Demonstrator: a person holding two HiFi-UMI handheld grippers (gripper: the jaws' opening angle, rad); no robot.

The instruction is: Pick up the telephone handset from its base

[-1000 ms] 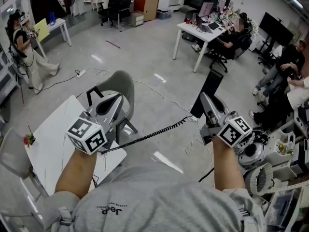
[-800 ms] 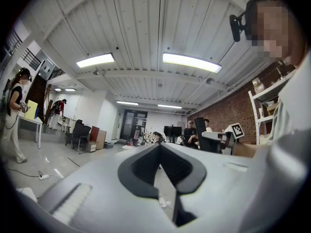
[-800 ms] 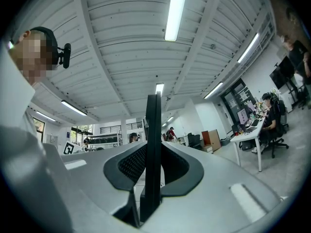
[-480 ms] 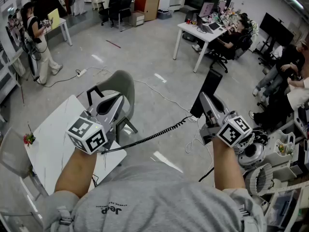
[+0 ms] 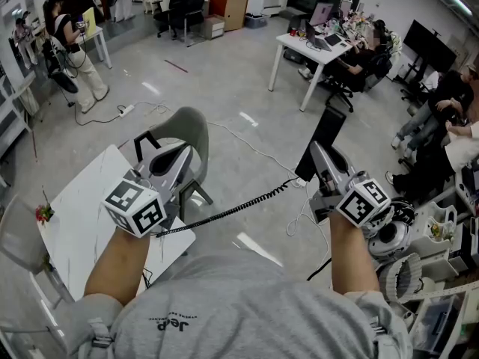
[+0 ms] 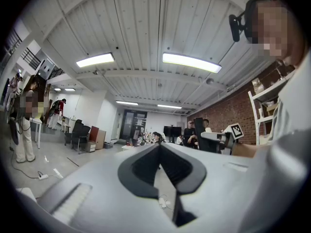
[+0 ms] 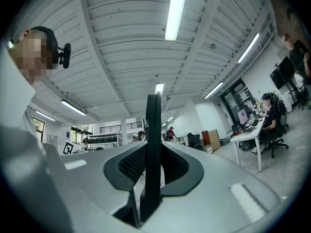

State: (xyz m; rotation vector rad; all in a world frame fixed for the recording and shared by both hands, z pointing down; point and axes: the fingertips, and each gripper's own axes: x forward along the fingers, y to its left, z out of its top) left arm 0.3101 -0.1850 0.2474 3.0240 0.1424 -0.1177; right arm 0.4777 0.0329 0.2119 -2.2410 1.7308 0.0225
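A glossy grey floor (image 5: 224,103) runs to a white desk (image 5: 314,51) at far right and black office chairs (image 5: 179,6) at far left. Near left stands a white table (image 5: 82,223). Strip lights (image 6: 189,62) cross the ribbed white ceiling (image 6: 146,28).

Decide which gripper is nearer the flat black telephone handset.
Right. The right gripper clamps the flat black telephone handset between its jaws; the left gripper is off to its left, clear of it.
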